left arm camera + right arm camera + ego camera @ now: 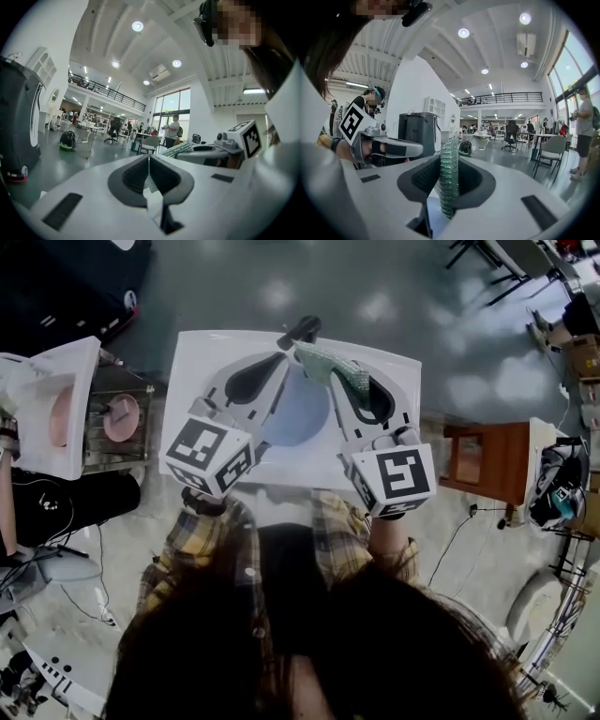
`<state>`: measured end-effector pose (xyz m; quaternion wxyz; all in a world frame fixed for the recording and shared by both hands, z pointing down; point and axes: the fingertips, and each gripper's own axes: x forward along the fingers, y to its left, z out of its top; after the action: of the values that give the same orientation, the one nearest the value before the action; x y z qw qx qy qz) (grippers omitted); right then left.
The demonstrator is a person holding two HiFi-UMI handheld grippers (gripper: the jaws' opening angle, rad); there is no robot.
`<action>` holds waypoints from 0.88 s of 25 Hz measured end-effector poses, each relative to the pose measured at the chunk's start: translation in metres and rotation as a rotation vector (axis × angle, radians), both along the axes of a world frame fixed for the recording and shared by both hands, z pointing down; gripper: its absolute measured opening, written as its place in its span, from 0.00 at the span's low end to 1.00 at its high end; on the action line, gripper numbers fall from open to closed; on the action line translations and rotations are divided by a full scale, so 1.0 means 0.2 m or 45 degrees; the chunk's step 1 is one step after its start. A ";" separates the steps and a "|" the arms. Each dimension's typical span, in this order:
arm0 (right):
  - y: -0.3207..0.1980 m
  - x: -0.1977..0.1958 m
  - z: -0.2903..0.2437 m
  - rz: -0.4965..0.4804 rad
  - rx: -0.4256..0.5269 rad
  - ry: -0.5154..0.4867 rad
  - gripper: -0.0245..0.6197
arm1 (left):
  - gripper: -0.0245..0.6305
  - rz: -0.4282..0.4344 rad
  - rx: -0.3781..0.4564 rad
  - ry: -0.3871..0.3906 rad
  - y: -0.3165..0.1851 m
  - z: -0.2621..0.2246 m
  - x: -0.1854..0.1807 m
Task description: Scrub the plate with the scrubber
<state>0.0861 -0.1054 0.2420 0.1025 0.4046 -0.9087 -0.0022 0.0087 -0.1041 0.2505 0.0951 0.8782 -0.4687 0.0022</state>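
A pale blue round plate is seen over the middle of a white rectangular tabletop, between the two tools. The left gripper is brought in along the plate's left side. In the left gripper view its jaws are pressed nearly together on a thin pale edge, judged to be the plate's rim. This grip is presumably meant to stop the plate from sliding under the scrubbing.

A green mesh scrubber is pinched edge-on between the jaws of the right gripper, with most of the pad left jutting forward so that the mesh, not the jaws, can be rubbed on the plate. The scrubber is placed at the plate's far right edge. Whether it touches the surface cannot be told.

A small black fixture, whose nature cannot be made out, is set at the tabletop's far edge just beyond the scrubber, and could be struck on a long forward stroke. A brown wooden stool is found well apart on the right. Nothing is seen between scrubber and plate.
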 end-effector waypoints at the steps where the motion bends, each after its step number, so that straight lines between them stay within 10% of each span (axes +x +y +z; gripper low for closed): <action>1: 0.00 0.00 -0.01 -0.002 0.007 -0.002 0.20 | 0.07 0.004 0.007 -0.007 0.00 -0.01 0.01; 22: -0.04 -0.01 -0.06 -0.020 0.037 -0.006 0.19 | 0.07 0.018 0.033 -0.031 0.00 -0.05 0.03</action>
<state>0.0843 -0.1124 0.2303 0.0947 0.3990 -0.9119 -0.0153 0.0146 -0.1031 0.2412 0.0779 0.8827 -0.4634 0.0074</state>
